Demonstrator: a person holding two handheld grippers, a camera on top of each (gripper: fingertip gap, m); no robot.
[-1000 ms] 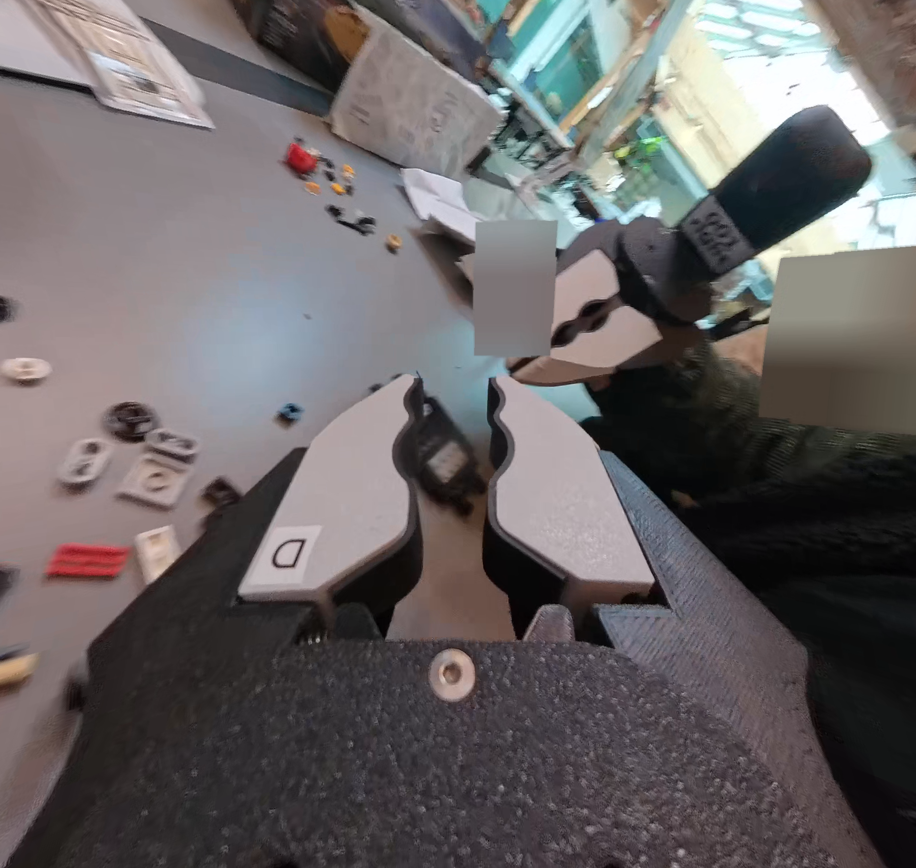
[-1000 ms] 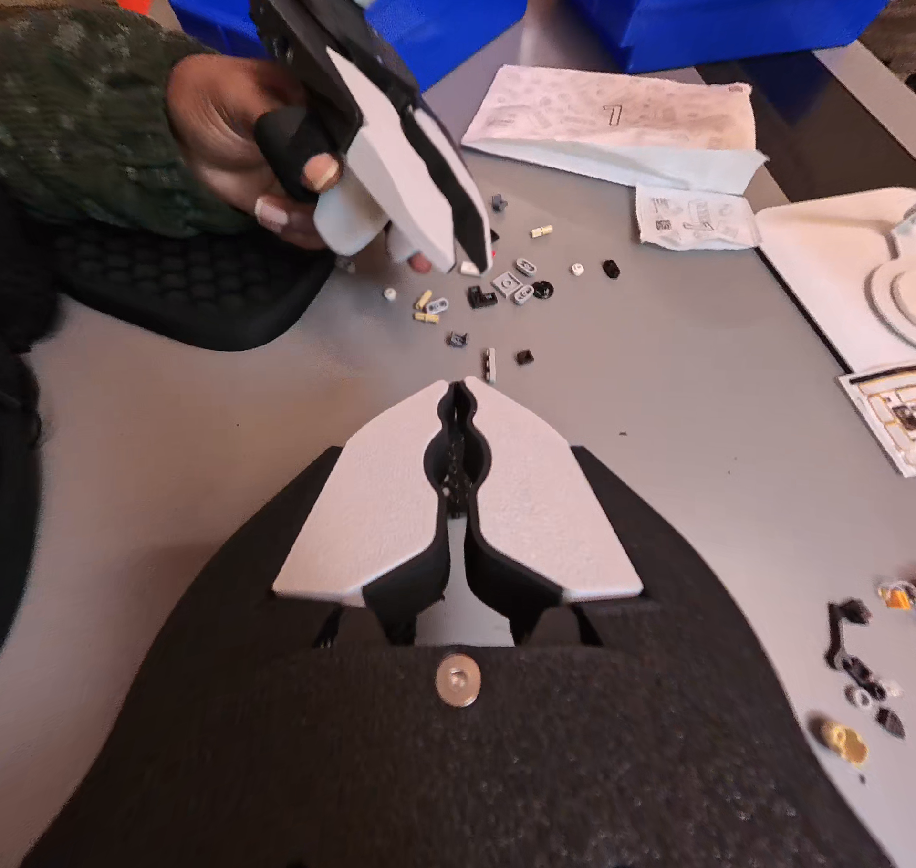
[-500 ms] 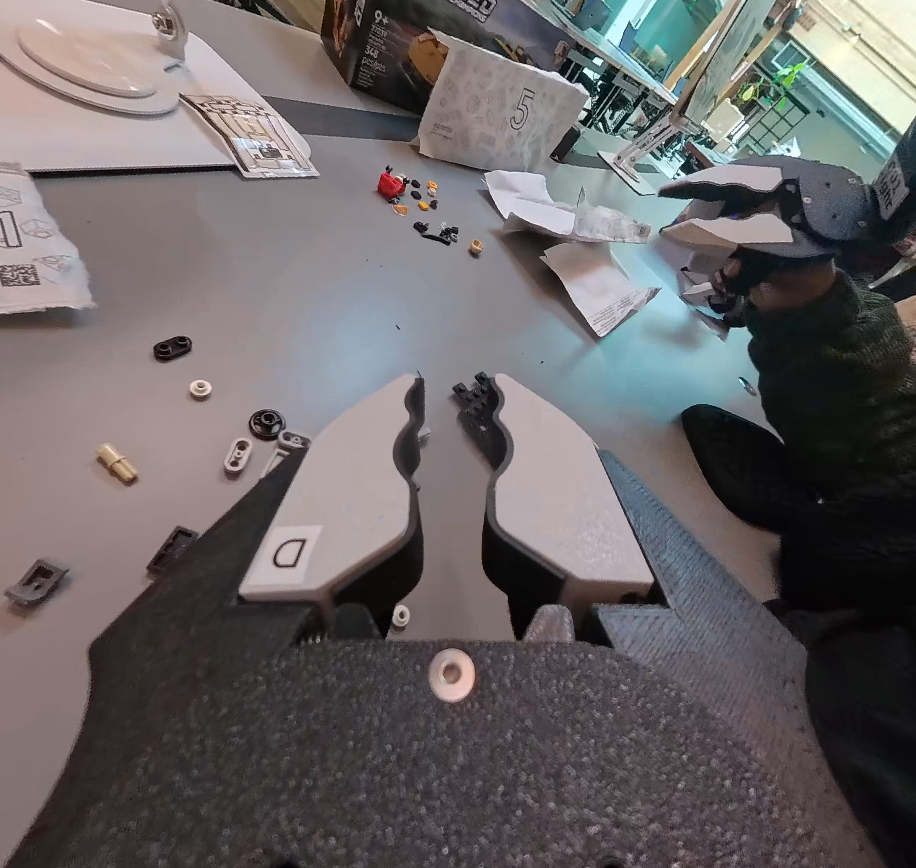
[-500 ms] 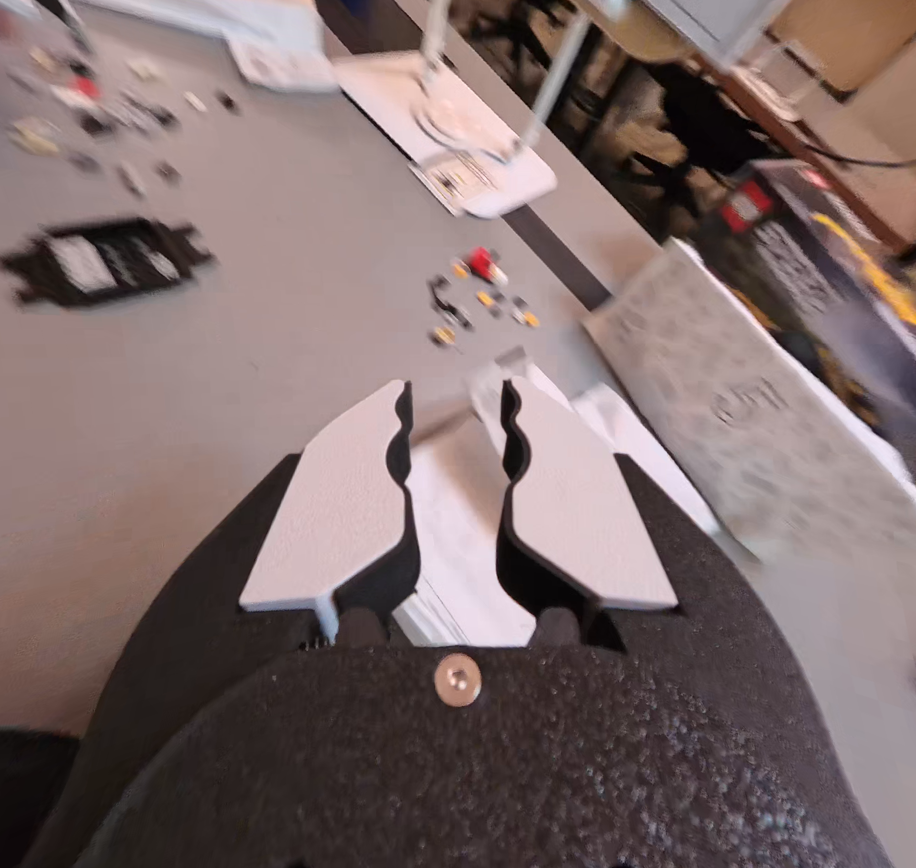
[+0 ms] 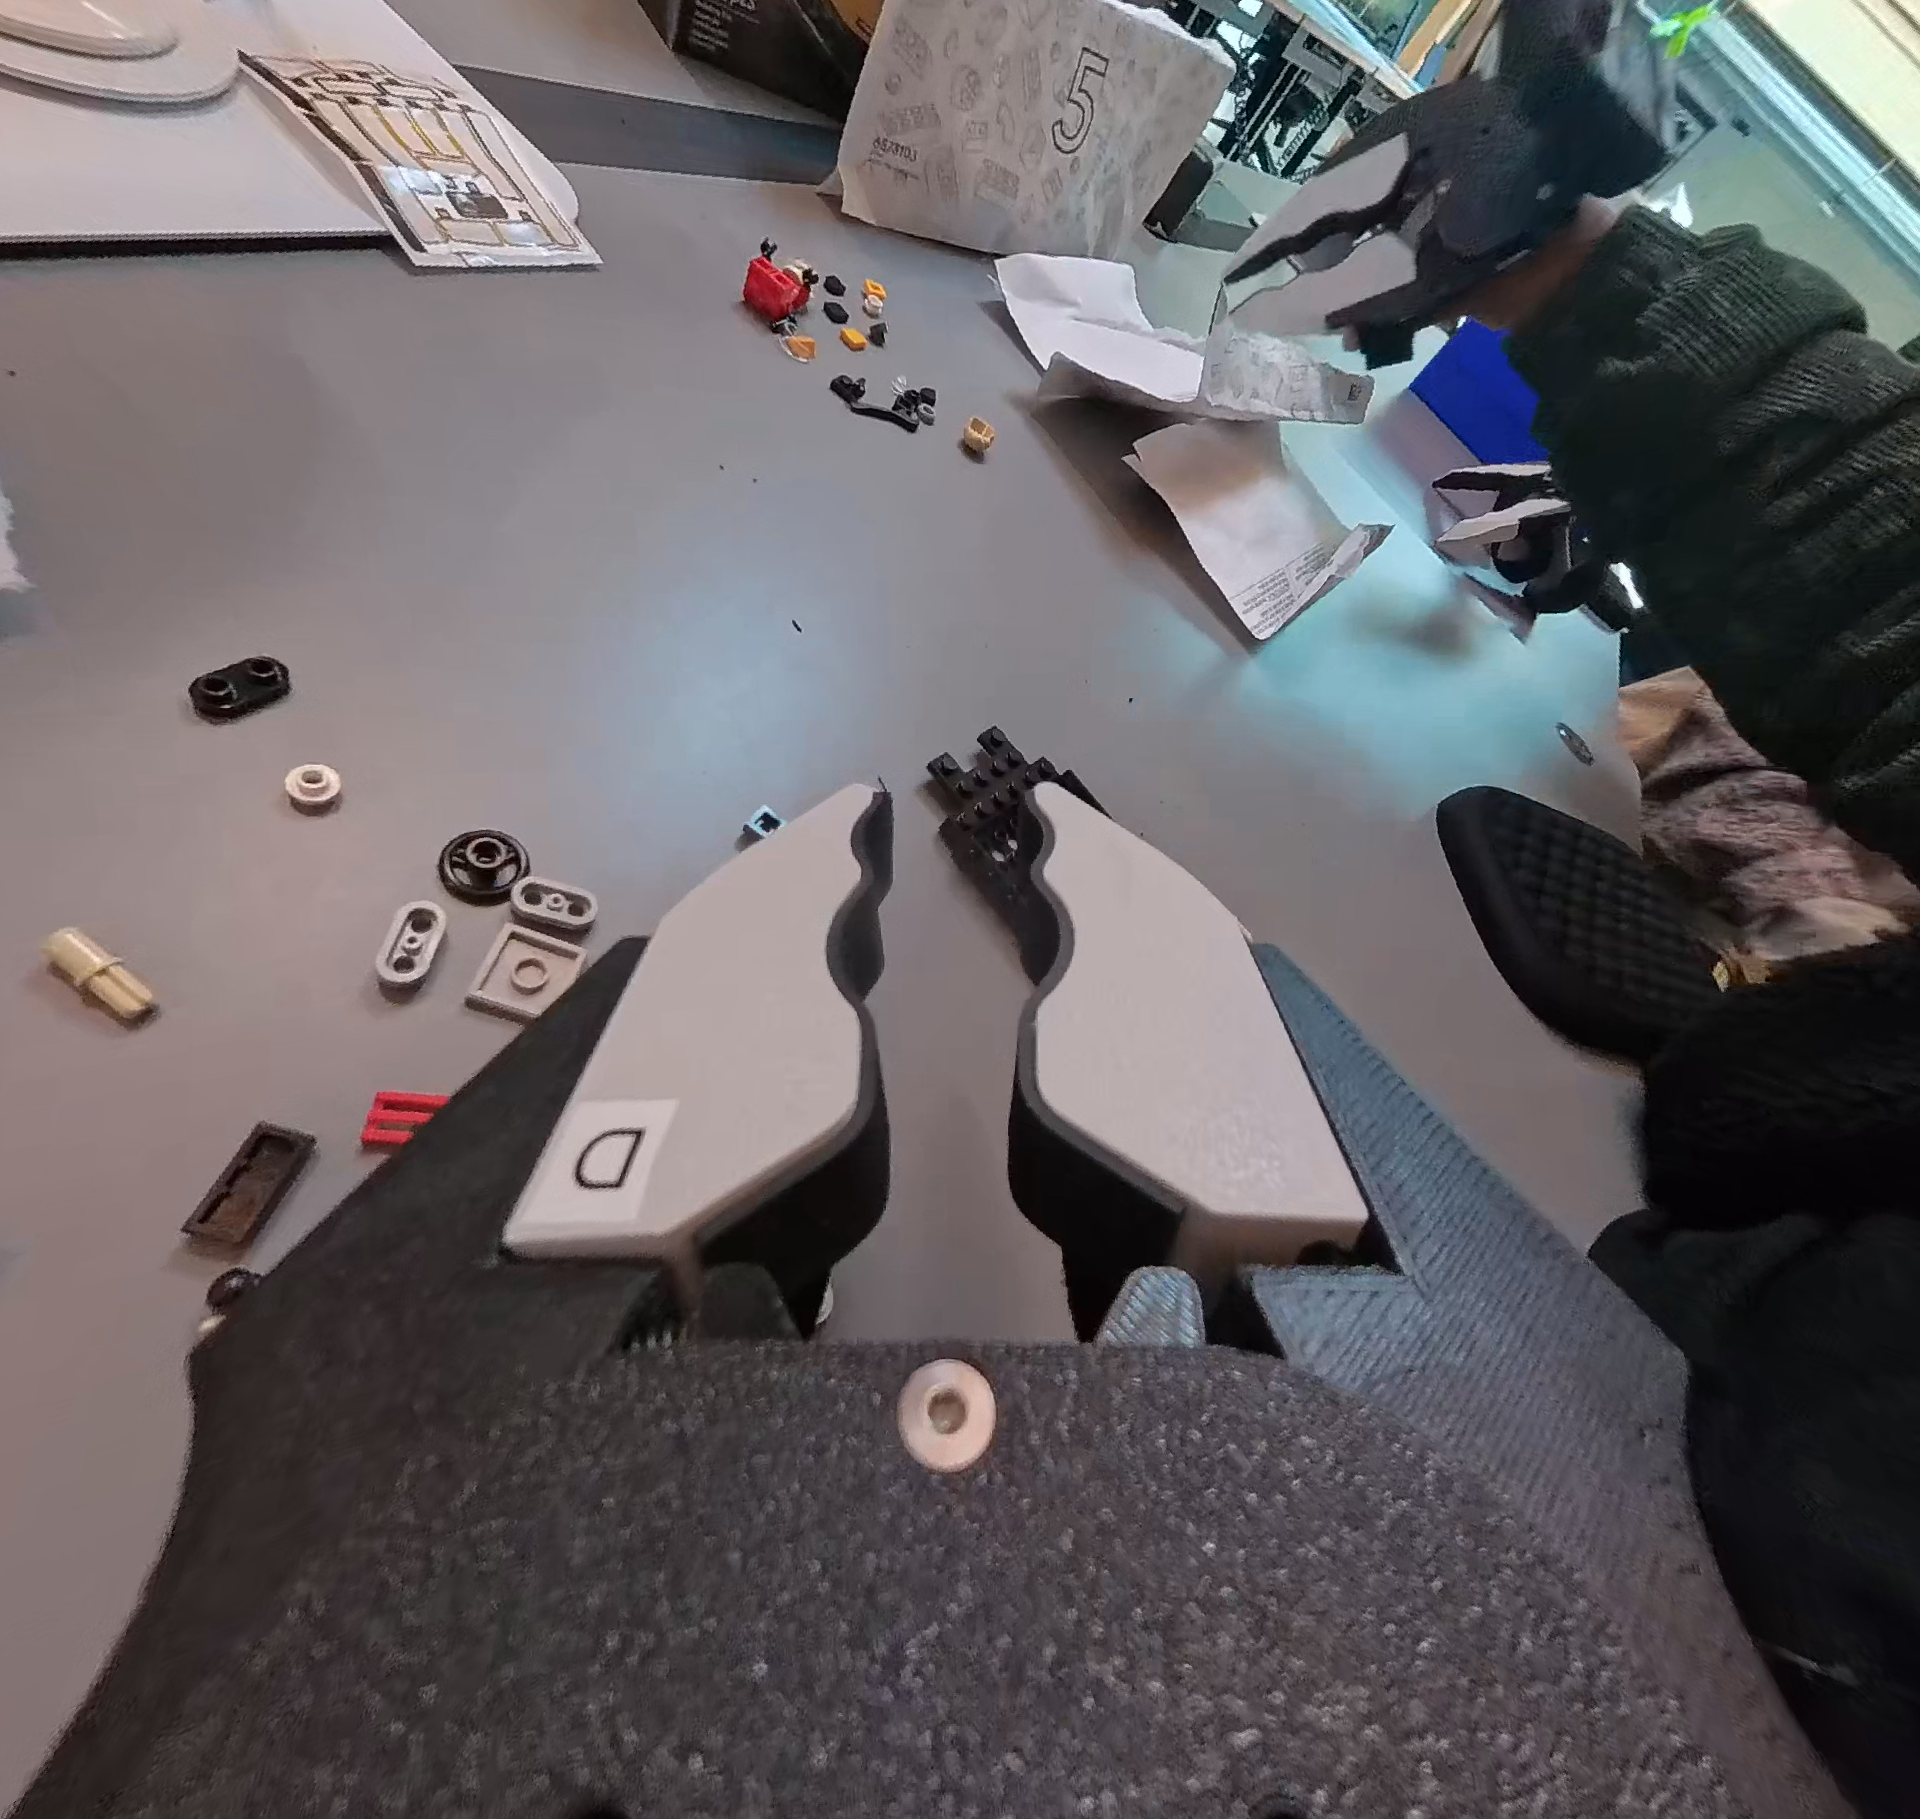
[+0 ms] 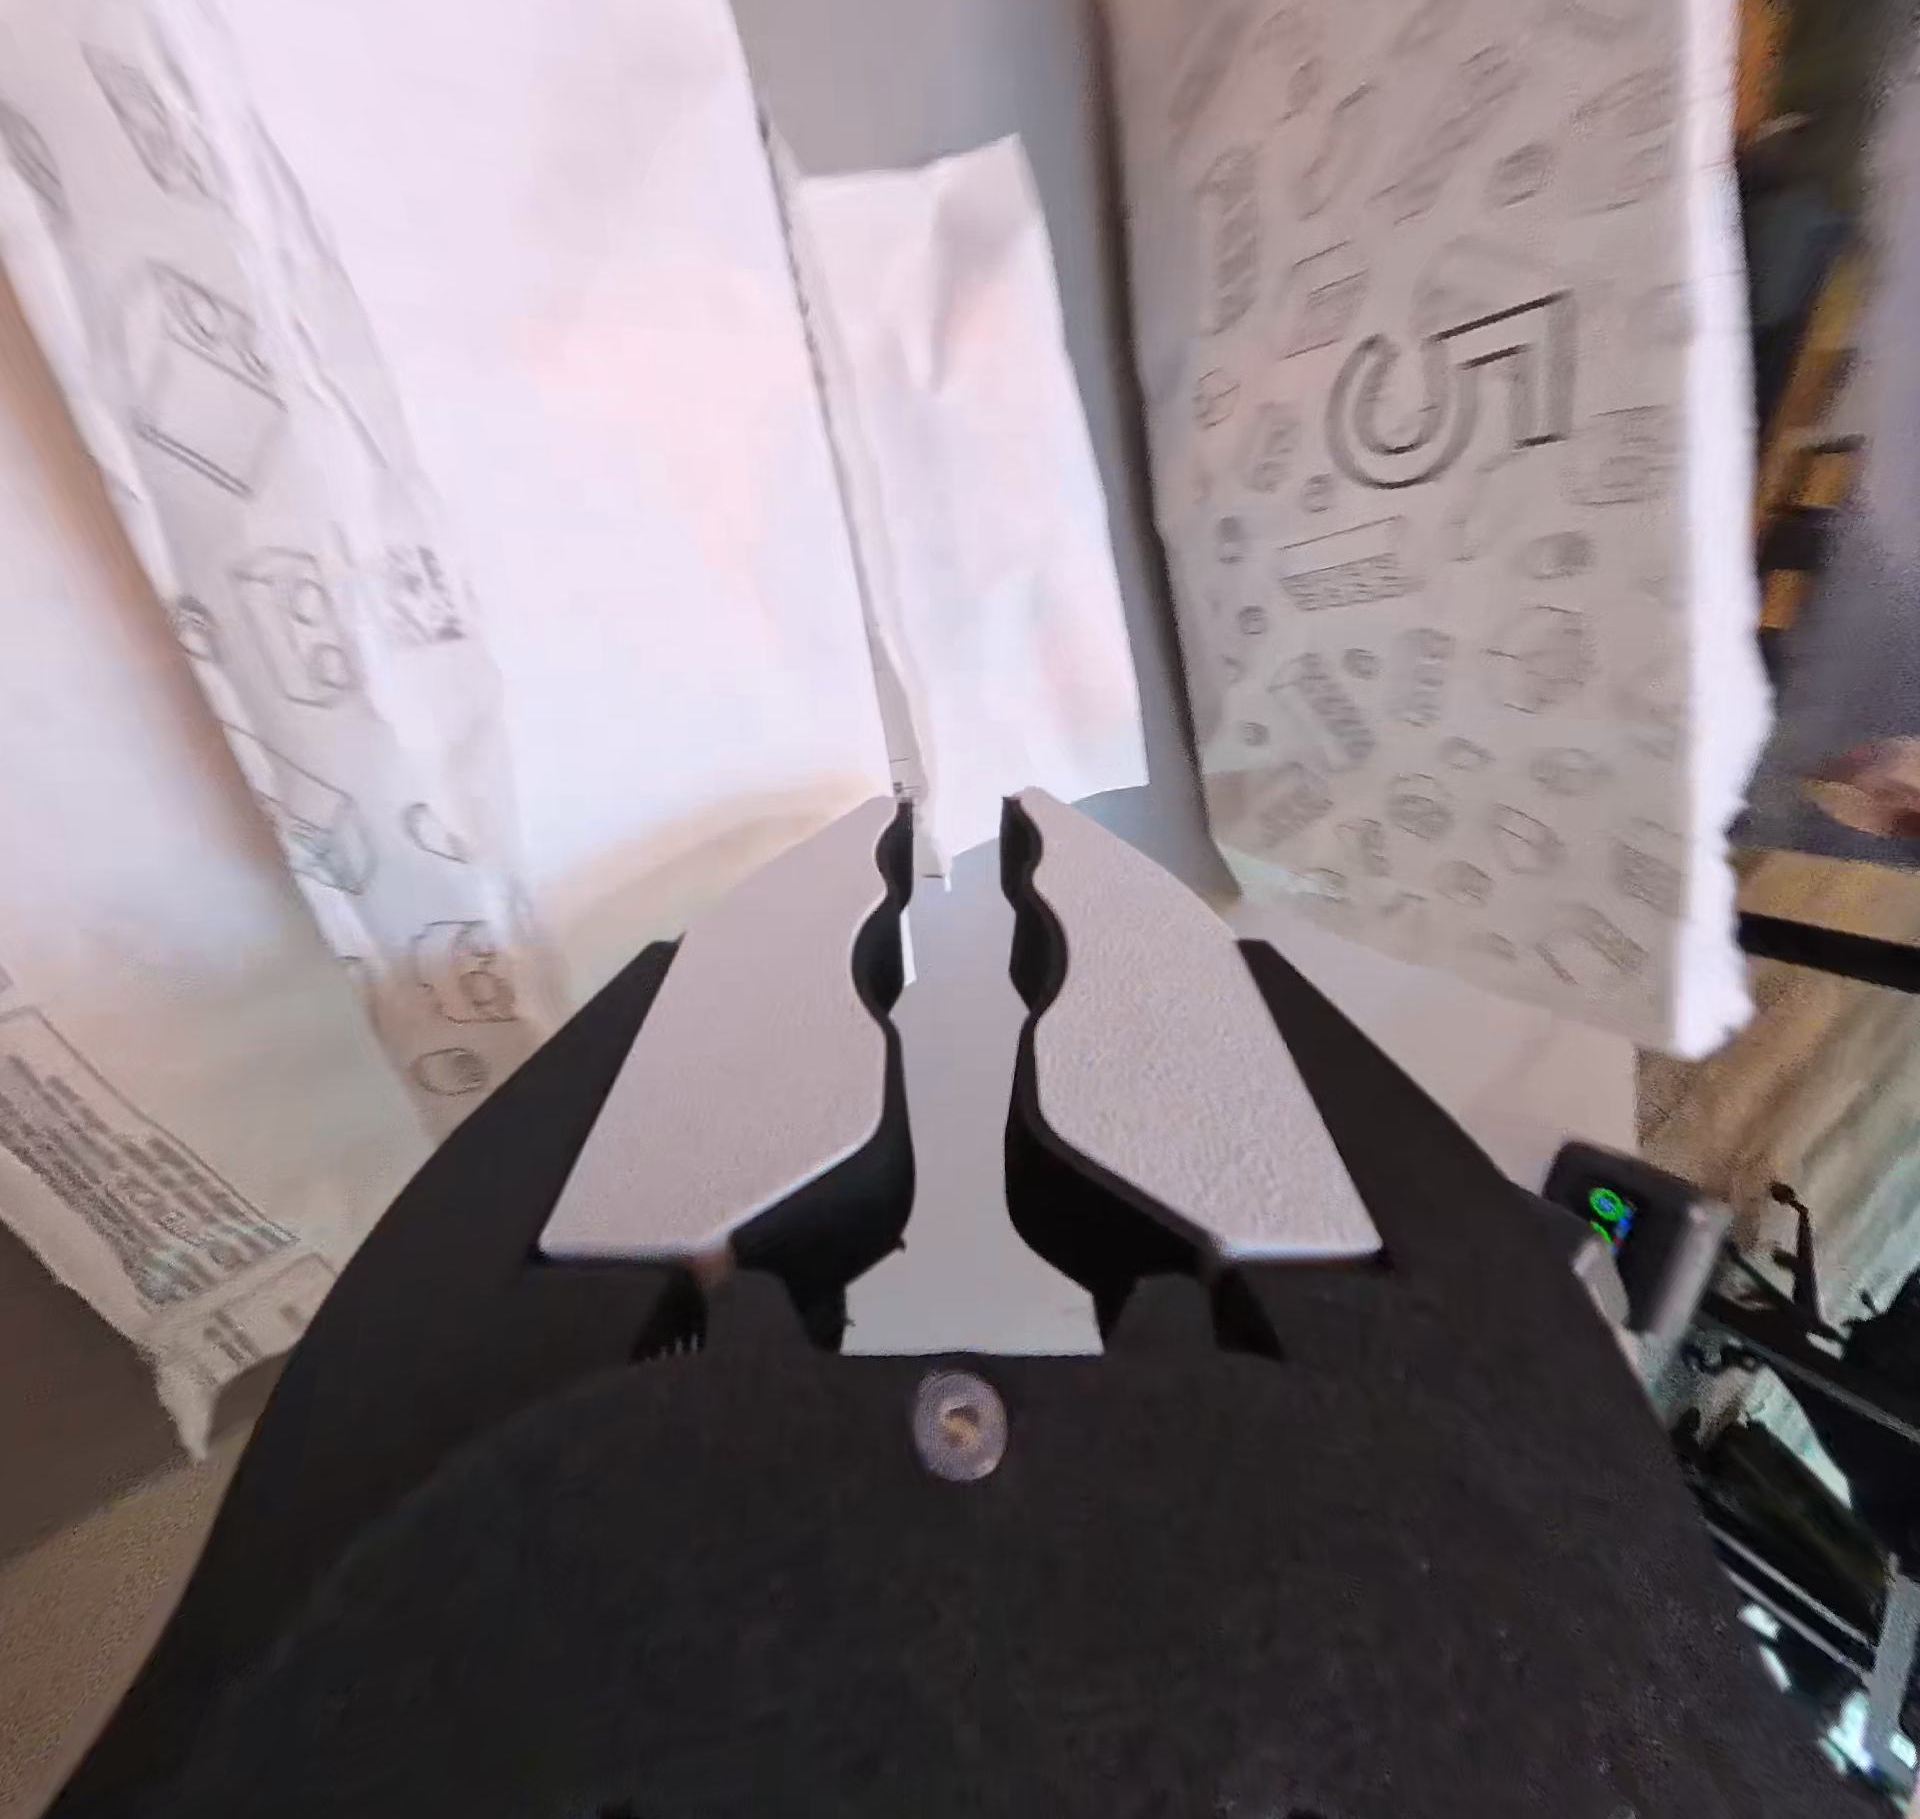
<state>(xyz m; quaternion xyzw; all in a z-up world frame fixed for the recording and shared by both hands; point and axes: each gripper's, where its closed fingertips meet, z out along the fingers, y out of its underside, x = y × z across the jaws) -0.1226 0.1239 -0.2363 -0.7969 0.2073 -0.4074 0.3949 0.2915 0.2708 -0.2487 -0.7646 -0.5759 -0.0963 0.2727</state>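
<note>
Grey table (image 5: 520, 481), bright windows (image 5: 1808, 55) beyond

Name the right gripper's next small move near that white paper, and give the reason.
Probably close the jaws. The right gripper stands open with the torn white paper's lower edge hanging between its jaws, against the left one, while a gap remains on the other side.

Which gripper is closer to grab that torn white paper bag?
Probably the right gripper: its open fingers straddle the torn paper bag's edge. The left gripper sits by a black studded plate.
</note>
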